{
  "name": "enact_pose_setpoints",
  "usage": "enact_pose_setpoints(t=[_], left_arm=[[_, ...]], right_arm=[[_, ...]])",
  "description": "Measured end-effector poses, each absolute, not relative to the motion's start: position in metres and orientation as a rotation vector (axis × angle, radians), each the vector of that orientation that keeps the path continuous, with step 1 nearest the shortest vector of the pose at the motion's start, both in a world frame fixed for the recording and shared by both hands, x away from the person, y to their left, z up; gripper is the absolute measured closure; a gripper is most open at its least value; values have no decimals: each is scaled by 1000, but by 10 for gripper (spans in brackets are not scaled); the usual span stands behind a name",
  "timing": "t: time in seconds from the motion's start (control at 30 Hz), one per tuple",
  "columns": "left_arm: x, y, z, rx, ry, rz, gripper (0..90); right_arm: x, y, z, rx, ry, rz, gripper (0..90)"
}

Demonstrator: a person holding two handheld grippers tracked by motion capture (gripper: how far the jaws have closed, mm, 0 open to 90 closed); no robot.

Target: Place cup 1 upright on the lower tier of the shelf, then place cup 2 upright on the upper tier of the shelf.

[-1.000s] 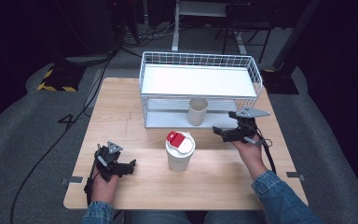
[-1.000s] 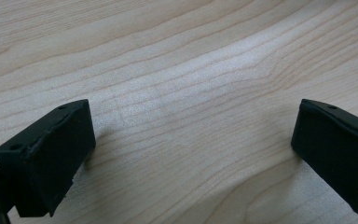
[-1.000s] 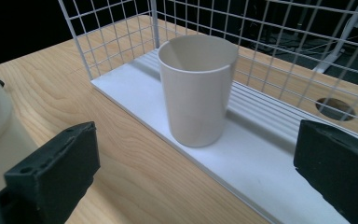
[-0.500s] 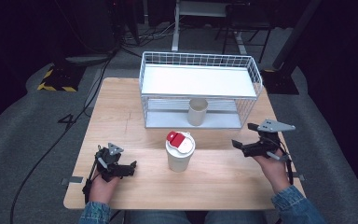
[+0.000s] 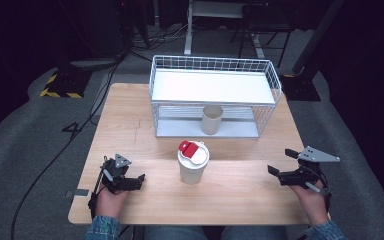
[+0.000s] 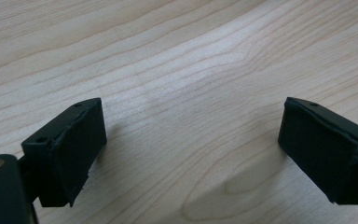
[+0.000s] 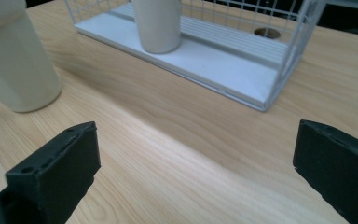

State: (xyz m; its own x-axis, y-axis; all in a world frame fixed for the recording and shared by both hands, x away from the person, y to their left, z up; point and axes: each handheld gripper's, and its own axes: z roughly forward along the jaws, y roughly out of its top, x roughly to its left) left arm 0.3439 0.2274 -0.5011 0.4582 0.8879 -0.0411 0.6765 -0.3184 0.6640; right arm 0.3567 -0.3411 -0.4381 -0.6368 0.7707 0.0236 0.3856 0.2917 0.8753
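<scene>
Both hand-held grippers wide and empty, cups apart from them

Now the left hand-held gripper (image 5: 122, 176) rests low at the near left of the desk (image 5: 130, 125), its jaws spread wide with bare wood grain between them in the left gripper view. The right hand-held gripper (image 5: 284, 162) sits near the right edge, jaws likewise wide apart and holding nothing. A lidded cup (image 5: 193, 161) with a red tab on its white lid stands upright at the desk's middle, between the two grippers and well apart from each. Behind it, an open cup (image 5: 212, 119) stands upright on the lower level of a white wire rack (image 5: 215, 65), near its front edge. In the right gripper view the lidded cup (image 7: 14, 60) shows at upper left, the open cup (image 7: 157, 23) inside the rack (image 7: 289, 56).
</scene>
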Motion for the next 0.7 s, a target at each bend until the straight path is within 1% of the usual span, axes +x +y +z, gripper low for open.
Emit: enact_pose_setpoints(t=[0.13,0.17,0.23,0.3,0.4,0.7], left_arm=[[343,227,-497,2084,1248,462,82],[342,226,-495,2071,1228,467,82],[341,225,-494,2061,1214,469,82],[341,224,-492,2054,1191,461,78],[339,222,-491,2032,1155,434,69],[334,213,-488,2040,1083,408,65]], right_arm=[[353,-354,-452,1101,2155,1273,7],[352,-360,-461,1150,2153,1262,7],[352,-362,-464,1159,2158,1258,7],[350,-368,-474,1194,2184,1193,6],[350,-370,-481,1208,2202,1137,6],[352,-370,-504,1241,2284,998,4]])
